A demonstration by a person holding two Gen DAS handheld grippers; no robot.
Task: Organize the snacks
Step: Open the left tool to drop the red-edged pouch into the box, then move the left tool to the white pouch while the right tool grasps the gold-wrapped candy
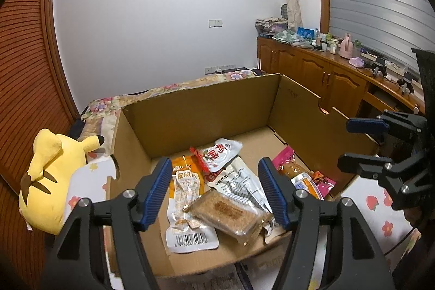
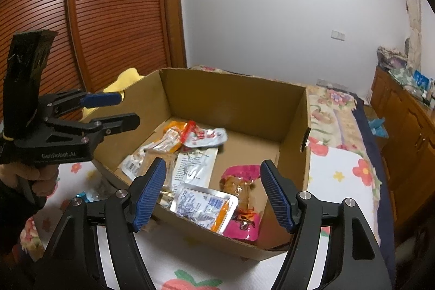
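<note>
both grippers hover at the near edge of the cardboard box (image 1: pixel 206 102), which sits on a floral bedspread (image 2: pixel 339 170). the left gripper (image 1: pixel 216 192) has its blue-padded fingers (image 1: pixel 156 189) spread wide, nothing between them, poised above a clear-wrapped brown cake bar (image 1: pixel 228 211) that lies on an orange-and-white pouch (image 1: pixel 185 197). the right gripper (image 2: pixel 214 195) is just as wide apart and empty, above a silver foil pack (image 2: pixel 201 204) and a pink wrapped snack (image 2: pixel 242 192). a white pouch with red print (image 1: pixel 221 154) lies further back in the box, touching a long white packet (image 1: pixel 239 178). beside the box on the left rests a yellow plush toy (image 1: pixel 46 181).
</note>
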